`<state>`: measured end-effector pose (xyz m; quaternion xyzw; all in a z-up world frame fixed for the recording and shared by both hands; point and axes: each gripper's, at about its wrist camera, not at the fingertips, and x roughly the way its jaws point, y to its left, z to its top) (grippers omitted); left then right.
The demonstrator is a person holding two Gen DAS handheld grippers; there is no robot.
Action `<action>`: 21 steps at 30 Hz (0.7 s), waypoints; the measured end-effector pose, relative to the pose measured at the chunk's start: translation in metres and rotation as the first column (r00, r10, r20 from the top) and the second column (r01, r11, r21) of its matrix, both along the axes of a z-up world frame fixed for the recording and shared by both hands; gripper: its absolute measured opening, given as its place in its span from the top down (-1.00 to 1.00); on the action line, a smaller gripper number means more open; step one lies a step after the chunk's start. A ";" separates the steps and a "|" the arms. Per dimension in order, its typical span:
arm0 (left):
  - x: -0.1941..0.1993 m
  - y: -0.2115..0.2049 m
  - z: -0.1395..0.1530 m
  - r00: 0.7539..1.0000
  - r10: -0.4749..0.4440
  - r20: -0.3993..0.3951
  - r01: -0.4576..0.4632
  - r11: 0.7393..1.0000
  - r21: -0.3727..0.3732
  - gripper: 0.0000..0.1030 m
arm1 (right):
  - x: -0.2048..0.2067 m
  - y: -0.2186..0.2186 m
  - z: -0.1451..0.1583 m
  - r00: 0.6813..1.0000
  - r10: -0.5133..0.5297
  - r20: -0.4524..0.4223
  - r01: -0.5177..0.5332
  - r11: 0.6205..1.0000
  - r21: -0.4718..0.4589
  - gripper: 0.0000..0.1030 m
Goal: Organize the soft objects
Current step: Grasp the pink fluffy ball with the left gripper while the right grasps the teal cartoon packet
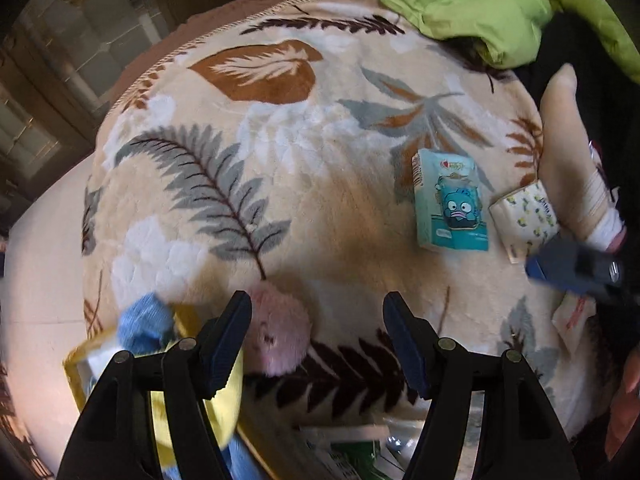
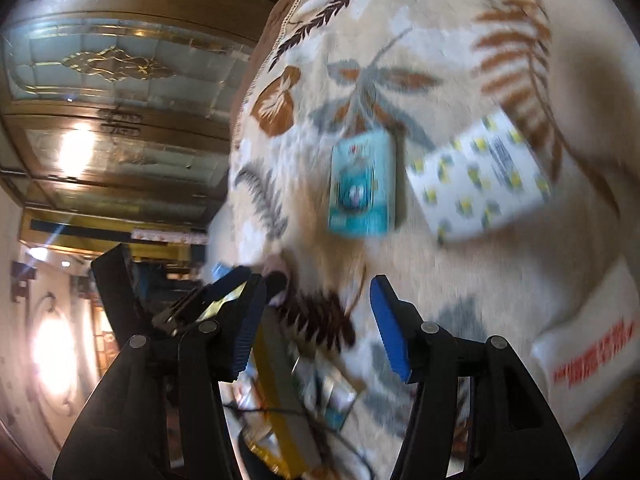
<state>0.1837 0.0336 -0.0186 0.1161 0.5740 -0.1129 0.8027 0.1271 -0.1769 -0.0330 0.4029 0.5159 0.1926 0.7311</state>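
Teal tissue pack (image 1: 450, 200) bearing a cartoon face, writing unreadable; lemon-print pack (image 1: 524, 216) just beside it on the leaf-patterned blanket (image 1: 280, 160). Left hand-held gripper (image 1: 316, 312) and right hand-held gripper (image 2: 318, 300): both wide, empty.

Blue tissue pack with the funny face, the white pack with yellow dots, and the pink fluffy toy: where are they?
Blue tissue pack (image 1: 450, 204): left wrist view, cartoon face.
White dotted pack (image 2: 478, 178): right wrist view, front middle.
Pink fluffy toy (image 1: 280, 330): left wrist view, fuzzy middle.

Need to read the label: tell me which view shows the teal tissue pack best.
Left wrist view: the teal tissue pack lies sharp on the blanket, its cartoon face clear. The right wrist view shows the same pack motion-blurred, print unreadable.
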 end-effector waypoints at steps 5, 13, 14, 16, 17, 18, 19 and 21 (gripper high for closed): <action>0.006 0.006 -0.017 0.999 0.008 -0.035 -0.007 1.000 0.028 -0.33 | 0.033 0.016 0.001 1.000 0.004 0.005 -0.003 0.985 -0.174 -0.06; 0.004 0.005 -0.032 0.999 -0.003 -0.047 0.005 0.999 0.038 -0.34 | 0.065 0.028 -0.017 1.000 -0.012 -0.006 0.009 0.956 -0.294 -0.06; 0.003 0.004 -0.032 0.999 -0.001 -0.041 0.003 0.999 0.041 -0.35 | 0.069 0.034 -0.018 1.000 -0.001 -0.014 -0.003 0.947 -0.320 -0.06; 0.001 0.004 -0.034 0.999 0.006 -0.035 -0.004 0.999 0.041 -0.35 | 0.074 0.042 -0.020 1.000 0.005 -0.022 -0.013 0.925 -0.379 -0.06; 0.001 0.003 -0.034 0.999 0.008 -0.034 -0.007 0.999 0.039 -0.34 | 0.075 0.045 -0.019 1.000 0.002 -0.014 -0.007 0.919 -0.395 -0.06; 0.002 0.002 -0.035 0.999 0.008 -0.037 -0.007 0.999 0.038 -0.33 | 0.075 0.048 -0.018 1.000 0.010 -0.010 -0.013 0.910 -0.415 -0.10; 0.003 0.001 -0.034 0.999 0.011 -0.041 -0.009 0.999 0.036 -0.29 | 0.076 0.052 -0.018 0.999 0.038 -0.007 -0.037 0.896 -0.442 -0.10; 0.002 0.001 -0.032 0.998 0.022 -0.053 -0.021 1.000 0.004 0.14 | 0.077 0.062 -0.016 0.994 0.107 0.005 -0.089 0.855 -0.512 0.11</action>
